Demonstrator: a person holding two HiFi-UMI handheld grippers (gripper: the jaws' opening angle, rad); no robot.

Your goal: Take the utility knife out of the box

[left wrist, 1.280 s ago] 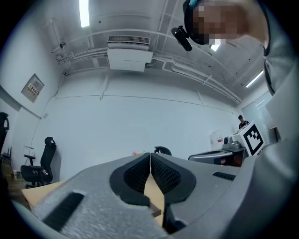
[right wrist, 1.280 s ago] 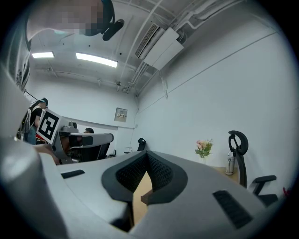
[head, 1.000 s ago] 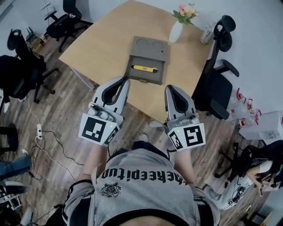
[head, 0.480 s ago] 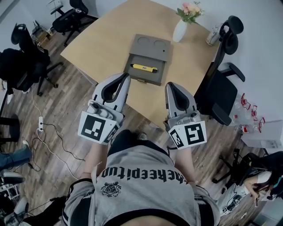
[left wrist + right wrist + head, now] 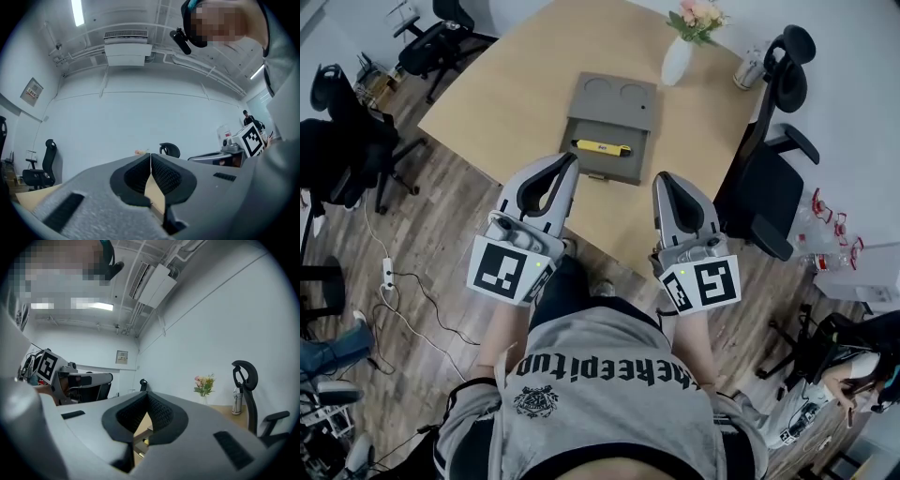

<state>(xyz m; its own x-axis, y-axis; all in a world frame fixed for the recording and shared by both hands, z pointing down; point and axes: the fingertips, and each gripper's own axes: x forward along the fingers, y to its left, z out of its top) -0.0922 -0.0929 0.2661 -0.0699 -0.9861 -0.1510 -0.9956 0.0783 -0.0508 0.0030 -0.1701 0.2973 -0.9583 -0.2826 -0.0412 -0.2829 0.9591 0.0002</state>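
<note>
Both grippers have crept a bit nearer the table point(image 5: 520, 94) edge since a second ago; nothing else has changed.

Head view: my left gripper point(image 5: 571, 161) and right gripper point(image 5: 664, 178) are both short of the box point(image 5: 612, 117), fingers pinched together, nothing in them. The utility knife point(image 5: 600, 146) is lying flat across the box's near tray, untouched.

Left gripper view: jaw tips meet, just tabletop showing through the gap behind them.

Right gripper view: tips together too, and a yellow speck low in the gap looks like the knife point(image 5: 146, 442).

My guess is it's light, rigid and a bit slick. I'd open up and pinch it across the narrow middle of the body. Can't tell which end has the blade.
</note>
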